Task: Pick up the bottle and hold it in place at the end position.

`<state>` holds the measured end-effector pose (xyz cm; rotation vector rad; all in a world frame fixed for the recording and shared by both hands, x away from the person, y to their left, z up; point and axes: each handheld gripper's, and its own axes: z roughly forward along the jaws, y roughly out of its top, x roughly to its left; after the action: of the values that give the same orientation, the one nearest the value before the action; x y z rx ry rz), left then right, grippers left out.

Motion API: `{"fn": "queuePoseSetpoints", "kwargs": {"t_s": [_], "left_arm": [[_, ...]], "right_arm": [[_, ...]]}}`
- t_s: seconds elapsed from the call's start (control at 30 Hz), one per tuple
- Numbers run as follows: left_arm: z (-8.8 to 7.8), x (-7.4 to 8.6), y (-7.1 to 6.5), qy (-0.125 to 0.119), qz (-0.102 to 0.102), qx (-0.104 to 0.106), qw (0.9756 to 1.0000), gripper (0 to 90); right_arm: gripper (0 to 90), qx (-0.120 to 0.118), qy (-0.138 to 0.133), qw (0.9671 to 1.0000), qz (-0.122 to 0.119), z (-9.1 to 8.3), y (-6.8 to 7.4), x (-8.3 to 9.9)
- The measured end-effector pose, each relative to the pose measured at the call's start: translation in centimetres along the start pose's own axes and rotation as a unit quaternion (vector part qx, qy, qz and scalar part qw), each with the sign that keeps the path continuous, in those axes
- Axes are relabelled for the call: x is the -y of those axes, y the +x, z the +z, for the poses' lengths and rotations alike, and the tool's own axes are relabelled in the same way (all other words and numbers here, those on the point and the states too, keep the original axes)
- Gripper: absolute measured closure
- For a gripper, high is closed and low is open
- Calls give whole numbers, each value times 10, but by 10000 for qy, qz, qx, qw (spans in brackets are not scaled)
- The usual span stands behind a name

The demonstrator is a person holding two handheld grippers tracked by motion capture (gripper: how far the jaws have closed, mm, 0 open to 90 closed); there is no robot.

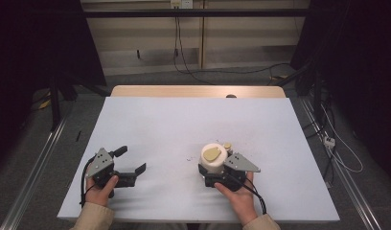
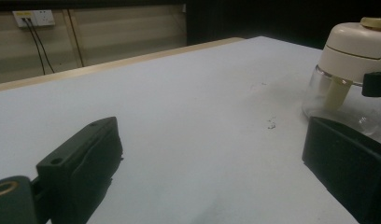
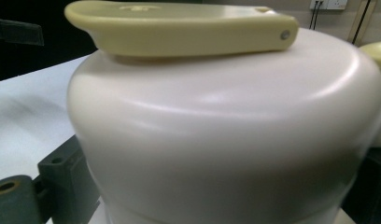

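A white table (image 1: pixel 184 124) spreads wide, with bare room across its middle and far half. One cream container (image 1: pixel 214 158) with a clear base and a yellow tab on its lid stands near the front edge, right of centre. Two grippers rest there. The right gripper (image 1: pixel 213 173) has its jaws either side of the container, against its sides. The left gripper (image 1: pixel 131 160), well apart, gapes wide, holding nothing.

Open table (image 1: pixel 174 124) beyond the chopper (image 1: pixel 213 158)
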<state>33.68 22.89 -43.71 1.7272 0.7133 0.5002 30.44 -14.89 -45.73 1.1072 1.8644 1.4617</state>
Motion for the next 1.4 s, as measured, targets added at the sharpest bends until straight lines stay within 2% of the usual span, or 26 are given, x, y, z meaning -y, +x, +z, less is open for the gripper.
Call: {"fn": "queuePoseSetpoints", "kwargs": {"t_s": [0.53, 0.77, 1.1, 1.4], "left_arm": [[0, 0, -1, 12, -34, 5, 10000, 41], [1, 0, -1, -6, -60, -4, 10000, 41], [0, 0, -1, -16, -7, 4, 10000, 41], [-1, -1, 0, -25, -6, -1, 10000, 41]], "right_arm": [[64, -45, -30, 9999, 105, 1, -1, -1], [66, -130, -60, 9999, 28, 1, -3, -1], [68, -94, -68, 9999, -49, 1, -7, -3], [69, -78, -173, 9998, 19, 3, -13, -9]]}}
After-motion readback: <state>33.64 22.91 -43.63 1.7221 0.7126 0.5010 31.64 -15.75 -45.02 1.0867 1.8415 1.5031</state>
